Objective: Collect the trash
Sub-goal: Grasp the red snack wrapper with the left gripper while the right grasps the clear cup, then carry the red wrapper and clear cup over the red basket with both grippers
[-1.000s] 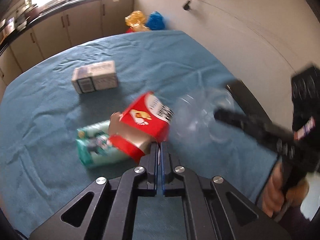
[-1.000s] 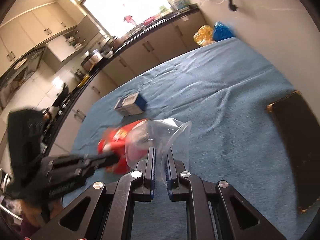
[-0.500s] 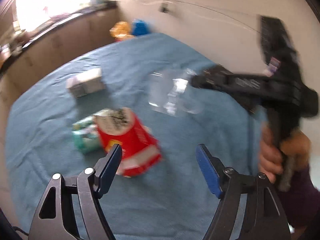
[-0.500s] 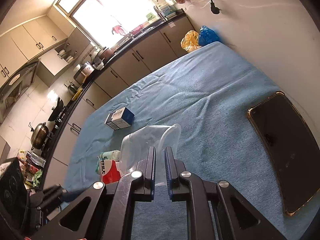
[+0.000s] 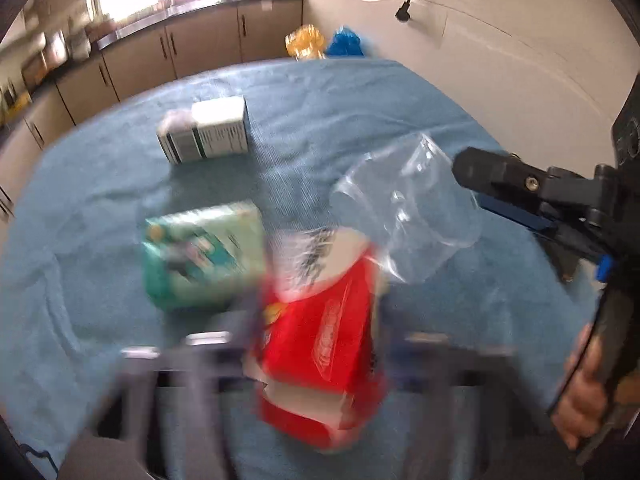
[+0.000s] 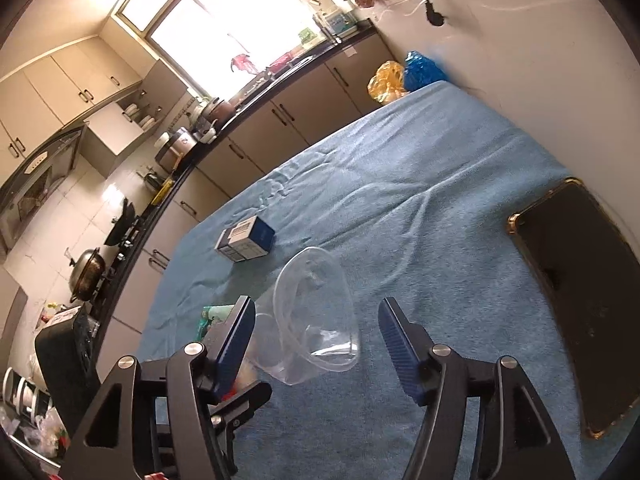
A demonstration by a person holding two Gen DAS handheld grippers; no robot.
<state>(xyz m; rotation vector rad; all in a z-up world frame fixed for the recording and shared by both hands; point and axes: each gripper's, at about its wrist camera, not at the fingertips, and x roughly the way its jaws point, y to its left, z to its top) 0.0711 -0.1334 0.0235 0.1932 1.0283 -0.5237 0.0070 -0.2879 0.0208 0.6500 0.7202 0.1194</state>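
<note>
A clear plastic bag [image 6: 316, 320] lies open on the blue tablecloth [image 6: 420, 208], between the spread fingers of my right gripper [image 6: 316, 340], which is open. The bag also shows in the left wrist view [image 5: 408, 208], with the right gripper [image 5: 512, 196] at its right edge. A red carton [image 5: 324, 340] sits between the blurred fingers of my left gripper [image 5: 316, 360]; whether they press on it is unclear. A green tissue pack [image 5: 204, 252] lies to its left. A white-and-blue box [image 5: 204, 132] lies farther back, also in the right wrist view [image 6: 246, 240].
A black phone with a gold rim [image 6: 580, 296] lies at the table's right side by the white wall. Yellow and blue bags [image 6: 404, 74] sit past the far table edge. Kitchen cabinets and a counter [image 6: 280, 120] run along the left.
My right gripper has opened and let go of the clear bag, which now lies on the cloth. My left gripper, open half a second ago, has moved in around the red carton.
</note>
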